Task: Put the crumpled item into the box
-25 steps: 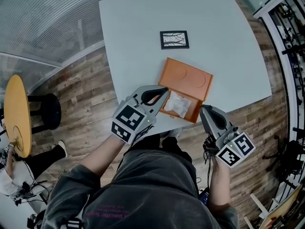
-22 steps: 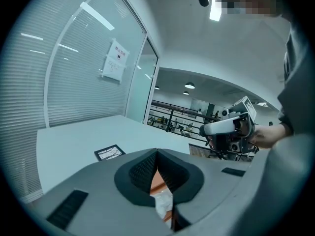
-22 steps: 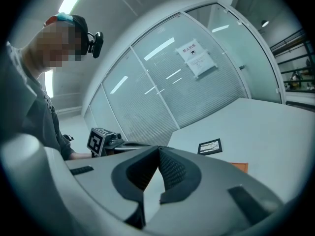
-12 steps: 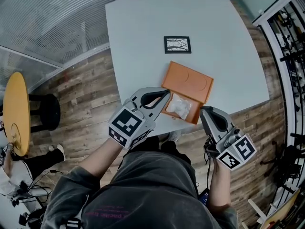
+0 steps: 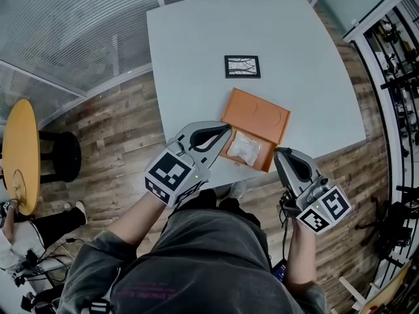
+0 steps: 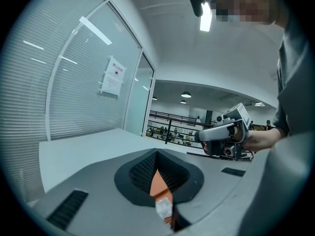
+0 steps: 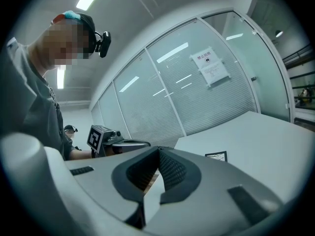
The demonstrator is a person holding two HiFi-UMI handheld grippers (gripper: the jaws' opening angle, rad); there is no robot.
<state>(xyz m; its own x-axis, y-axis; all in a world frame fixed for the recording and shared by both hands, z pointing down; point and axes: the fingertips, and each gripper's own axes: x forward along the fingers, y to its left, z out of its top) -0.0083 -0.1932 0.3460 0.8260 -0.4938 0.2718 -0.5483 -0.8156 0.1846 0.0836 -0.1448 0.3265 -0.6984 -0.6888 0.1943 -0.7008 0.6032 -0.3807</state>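
Change: the left gripper [image 5: 227, 129] has drawn back a little toward the person over the last second, and its tip now sits just beside the near-left edge of the box [image 5: 258, 113] rather than over it.
Task thing: the crumpled item [image 5: 243, 148], a white wad, lies inside the open orange box, free of both tools. It has lain there throughout the last second.
Meaning for the task: judged from this, the placing is done and the moment is a withdrawal, with nothing left to carry.
Left fingers: closed tip to tip and empty. In the left gripper view the box and wad show only through the gap behind the tips.
Right fingers: likewise pressed together with nothing between them, as the right gripper view shows.
Left pose: forearm reaching forward and to the right, the tool angled toward the box, marker cube up.
Right pose: the right gripper [image 5: 276, 150] is held close to the body, its tip near the box's near-right corner at the edge of the tabletop [image 5: 196, 44], apart from the box.
Bystander: a small framed picture [image 5: 242, 66] lies beyond the box, well apart.
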